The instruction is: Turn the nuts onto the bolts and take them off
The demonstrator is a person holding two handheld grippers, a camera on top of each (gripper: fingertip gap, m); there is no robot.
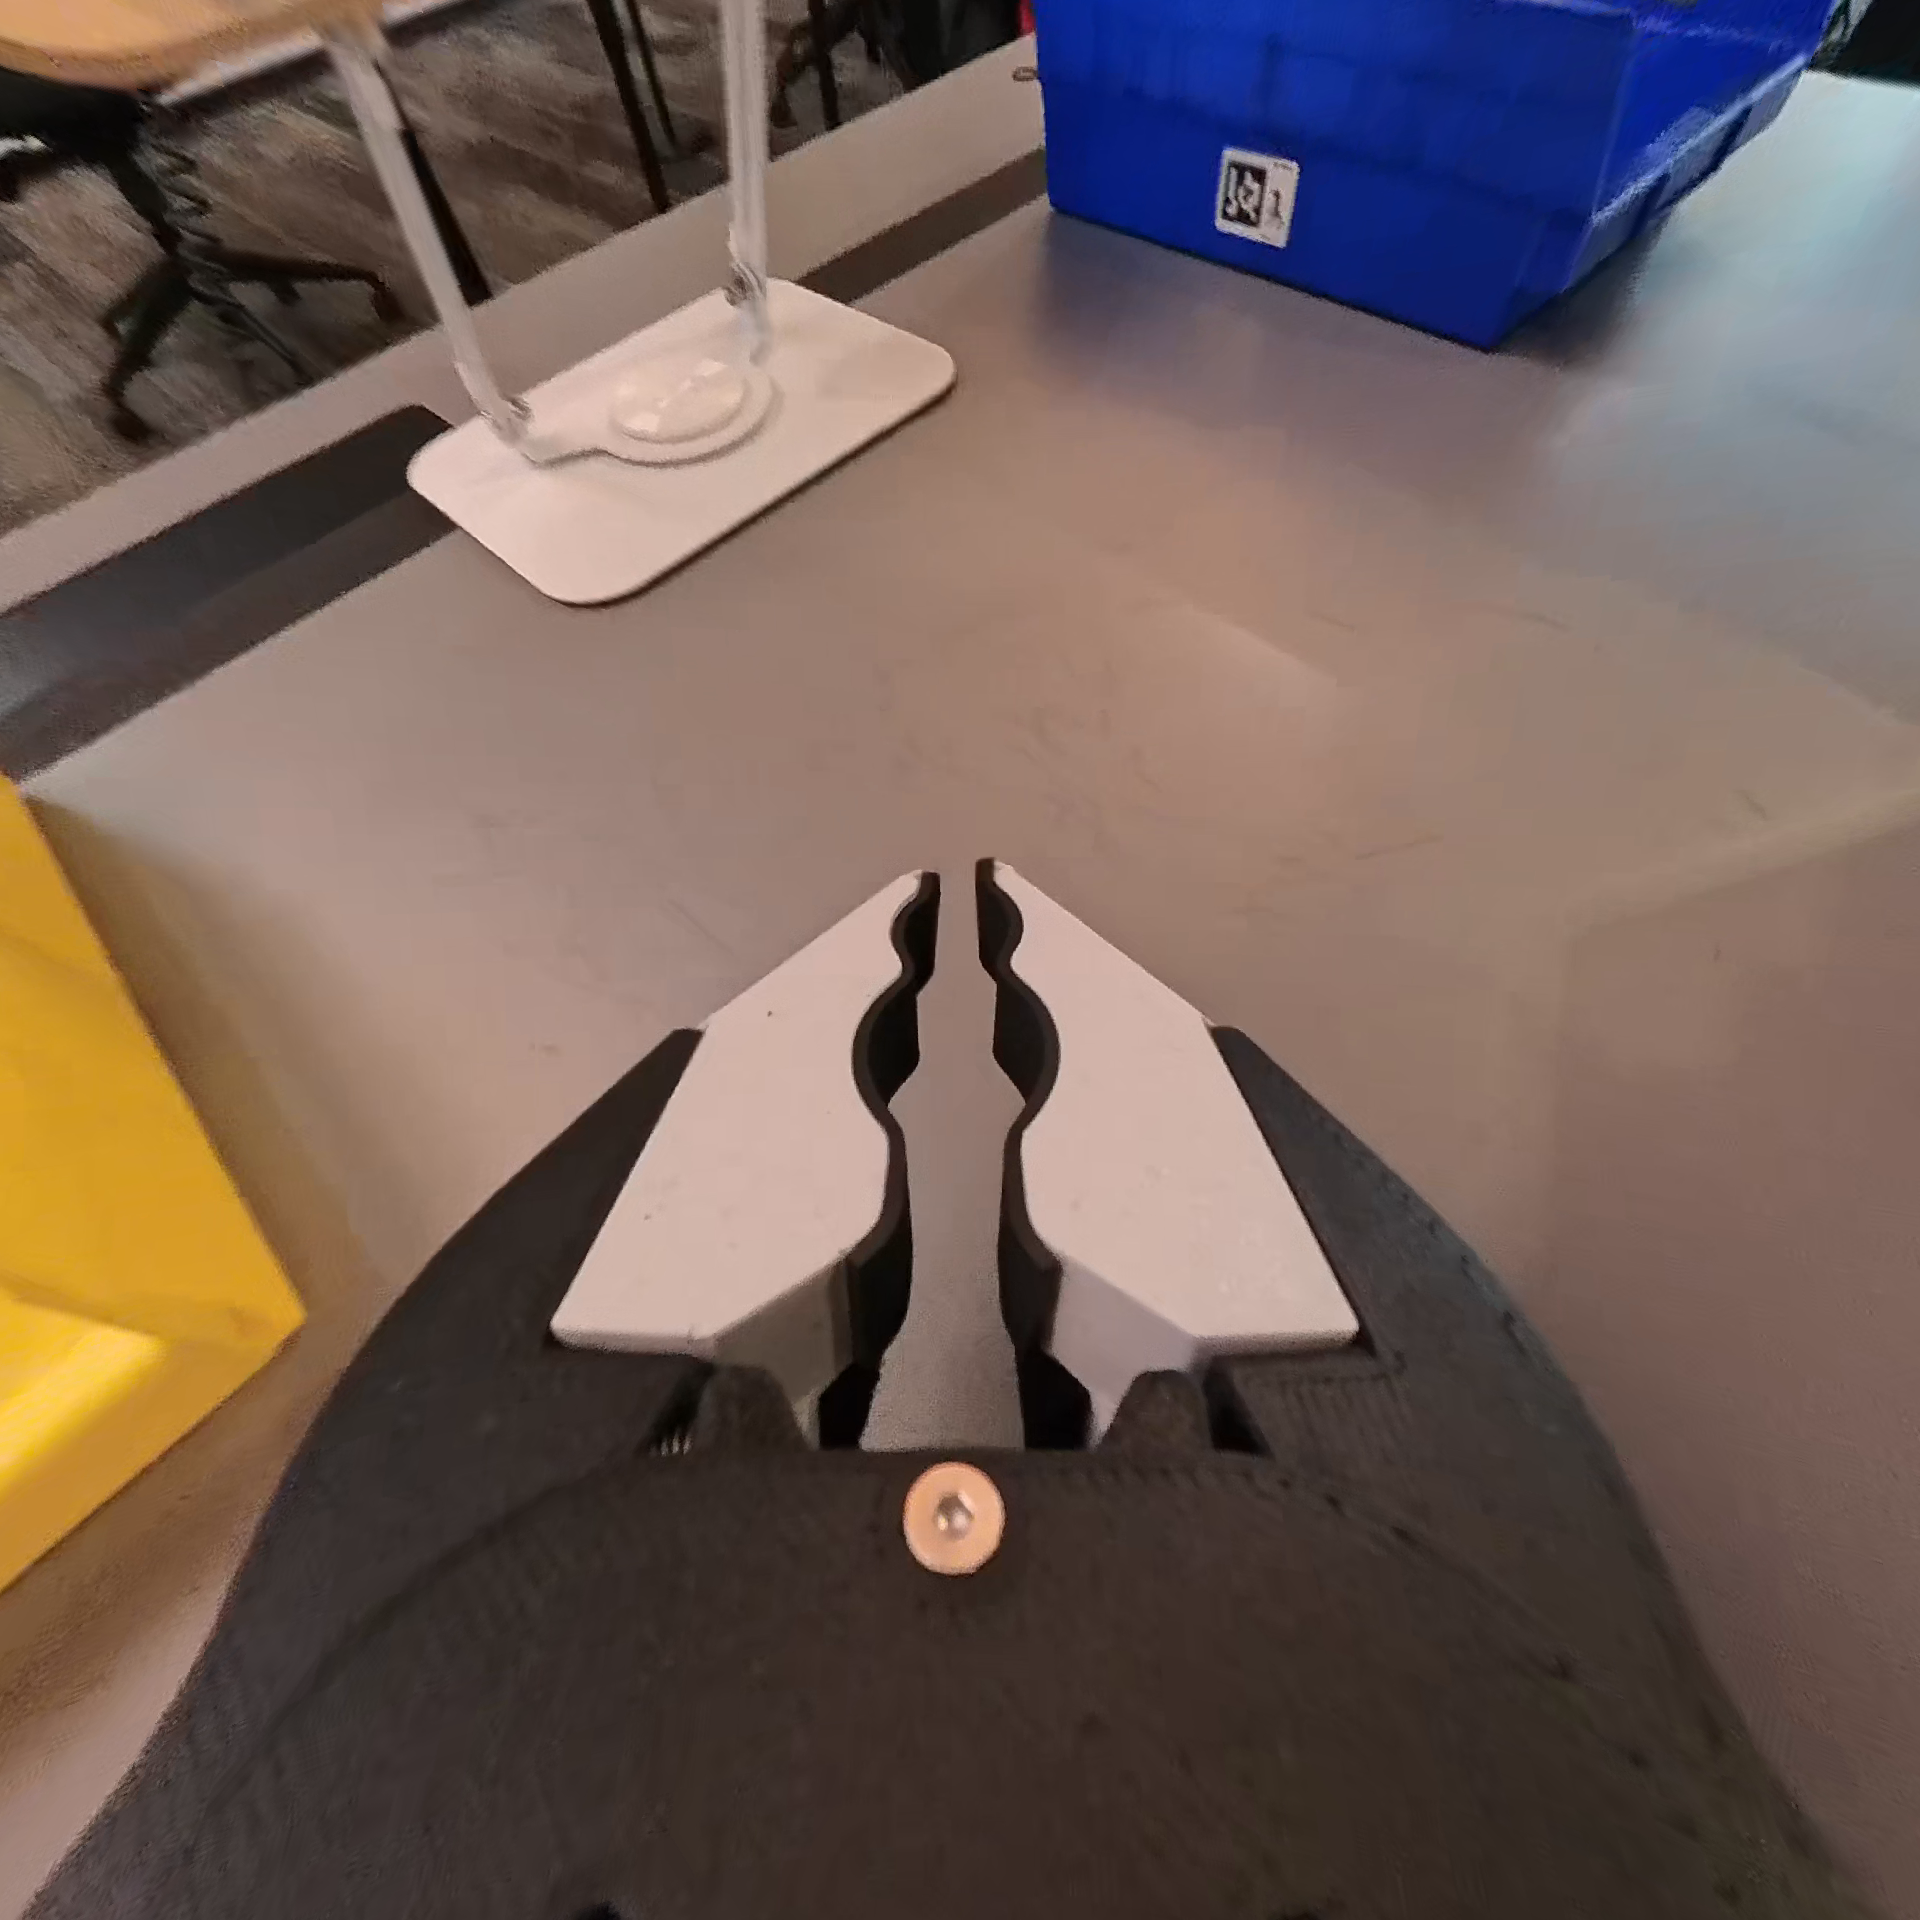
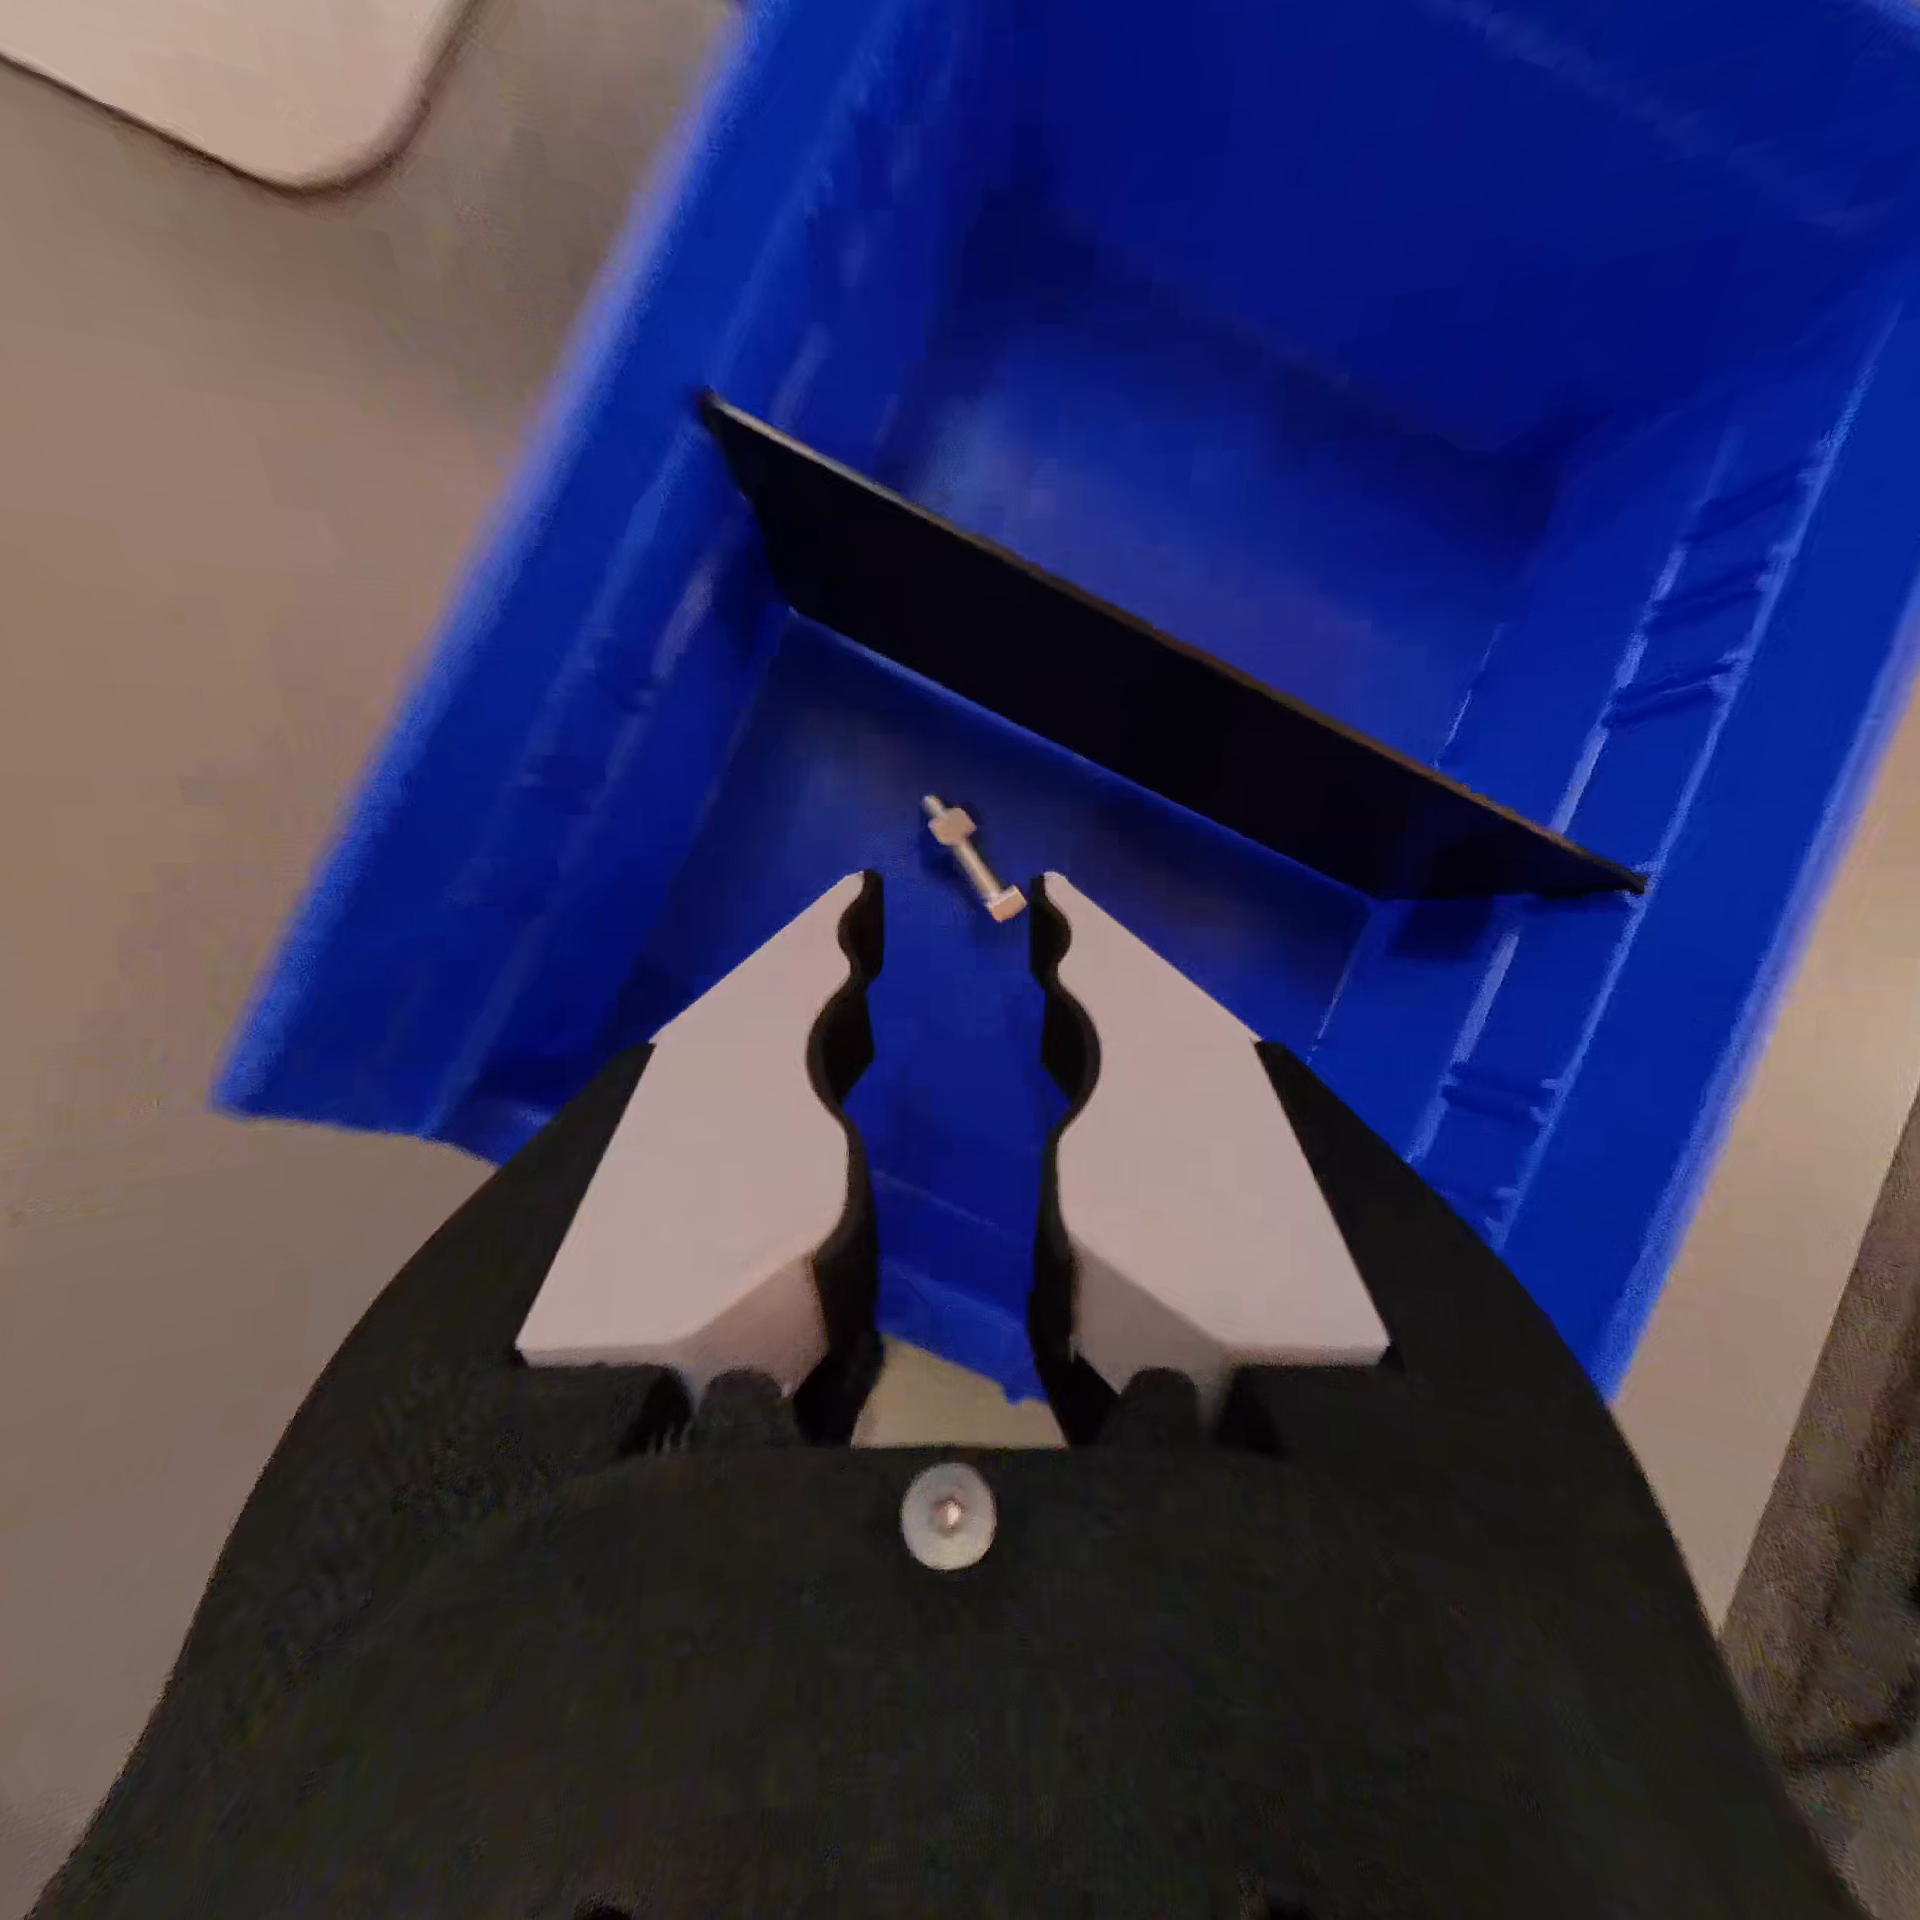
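In the right wrist view a small silver bolt with a nut threaded near its far end lies on the floor of the near compartment of a blue bin. My right gripper is open and empty, hovering above that compartment with the bolt just beyond its fingertips. In the left wrist view my left gripper hovers over the bare grey table, its jaws nearly closed with a thin gap and nothing between them. The blue bin stands far right of it.
A black divider splits the blue bin; the far compartment looks bare. A yellow bin sits at the left edge. A white stand base with clear legs stands at the far left, near the table's dark edge strip. My right fingertips sit around 50 cm from my left ones.
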